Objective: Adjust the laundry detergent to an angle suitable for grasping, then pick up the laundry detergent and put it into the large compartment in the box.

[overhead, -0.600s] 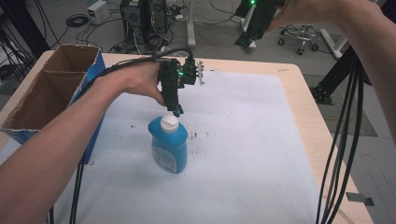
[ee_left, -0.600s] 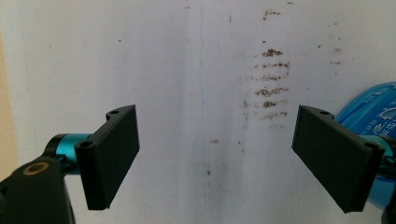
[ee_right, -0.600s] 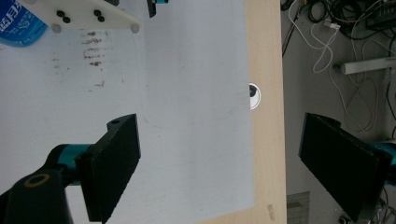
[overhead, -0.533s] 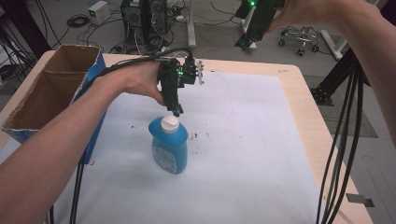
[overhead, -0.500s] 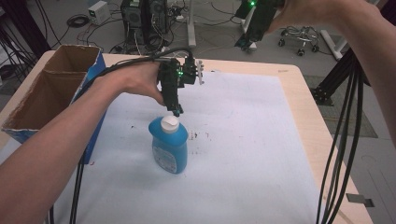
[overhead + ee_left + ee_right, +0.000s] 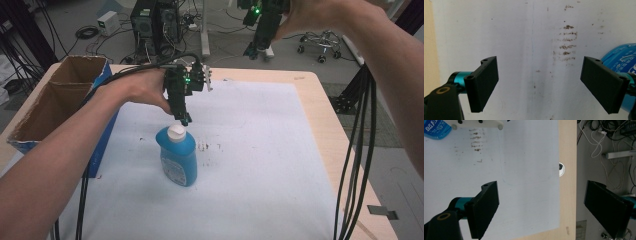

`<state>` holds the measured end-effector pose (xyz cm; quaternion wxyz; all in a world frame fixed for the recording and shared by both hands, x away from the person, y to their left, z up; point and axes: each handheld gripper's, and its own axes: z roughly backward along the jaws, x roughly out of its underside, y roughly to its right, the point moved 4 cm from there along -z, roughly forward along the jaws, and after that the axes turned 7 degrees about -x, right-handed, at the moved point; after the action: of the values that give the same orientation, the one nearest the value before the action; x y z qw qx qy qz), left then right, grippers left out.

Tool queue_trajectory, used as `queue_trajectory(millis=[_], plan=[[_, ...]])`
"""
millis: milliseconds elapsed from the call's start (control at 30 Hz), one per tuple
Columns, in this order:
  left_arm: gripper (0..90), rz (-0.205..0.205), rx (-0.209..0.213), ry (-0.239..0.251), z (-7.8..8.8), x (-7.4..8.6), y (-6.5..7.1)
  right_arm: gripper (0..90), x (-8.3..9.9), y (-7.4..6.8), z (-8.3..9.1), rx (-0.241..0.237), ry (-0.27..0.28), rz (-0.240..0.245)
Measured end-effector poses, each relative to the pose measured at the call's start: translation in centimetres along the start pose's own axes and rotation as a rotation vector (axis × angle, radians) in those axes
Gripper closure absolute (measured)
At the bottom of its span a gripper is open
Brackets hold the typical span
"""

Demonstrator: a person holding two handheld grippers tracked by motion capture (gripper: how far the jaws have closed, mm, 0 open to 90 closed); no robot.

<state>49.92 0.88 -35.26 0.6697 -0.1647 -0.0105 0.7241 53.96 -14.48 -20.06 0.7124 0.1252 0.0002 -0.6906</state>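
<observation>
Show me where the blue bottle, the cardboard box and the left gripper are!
blue bottle (image 6: pixel 178 159), high view, on its blue body.
cardboard box (image 6: pixel 44 107), high view, on its inner wall.
left gripper (image 6: pixel 184 119), high view, at the tips of its jaws.

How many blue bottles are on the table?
1. The blue bottle stands upright on the white sheet, just below the left gripper. The cardboard box could hide more inside.

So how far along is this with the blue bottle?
Early on, it seems. The bottle stands upright on the white sheet, white cap on, with nothing gripping it. In hand: the left tongs hover open just above the cap, nothing between them. The right tongs are raised beyond the table's far edge, also open. Grasping the bottle is still to do.
</observation>
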Motion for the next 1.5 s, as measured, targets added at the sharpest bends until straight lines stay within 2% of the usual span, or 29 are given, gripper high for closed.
queue_trajectory(millis=[200, 300, 567, 767, 800, 1000, 1167, 1300, 1500], plan=[[14.9, -0.004, -0.028, 0.013, 1.4, -0.2, 0.2, 11.9, -0.4, -0.4, 0.4, 0.009, 0.010, 0.009], [14.9, -0.009, -0.023, 0.012, 1.3, -0.3, 0.3, 11.9, -0.4, -0.5, 0.4, 0.014, -0.001, 0.007], [14.9, -0.011, -0.018, 0.008, 0.9, -0.5, 0.1, 11.9, -0.2, -0.7, 0.8, 0.016, 0.016, 0.005], [14.9, -0.015, -0.012, 0.005, 0.6, 0.0, -0.2, 11.9, 0.0, -0.5, 0.6, 0.013, 0.013, 0.005], [14.9, -0.018, -0.013, -0.004, 0.9, 0.8, -0.3, 11.9, 0.1, -0.4, 0.6, 0.016, 0.015, -0.003], [15.0, -0.017, -0.019, -0.012, 1.8, 2.0, -0.2, 11.9, 0.1, -0.3, 0.5, 0.016, 0.009, -0.002], [14.9, -0.027, -0.023, -0.025, 2.9, 3.8, -0.1, 11.9, 0.2, -0.5, 0.2, 0.010, 0.003, 0.003], [15.0, -0.035, -0.001, -0.019, 3.5, 4.7, 0.2, 11.9, 0.4, -0.6, 0.2, 0.010, 0.002, -0.002], [15.0, -0.078, 0.024, 0.003, 4.5, 5.3, 0.9, 11.9, 0.3, -0.6, 0.3, 0.012, 0.005, -0.002]])
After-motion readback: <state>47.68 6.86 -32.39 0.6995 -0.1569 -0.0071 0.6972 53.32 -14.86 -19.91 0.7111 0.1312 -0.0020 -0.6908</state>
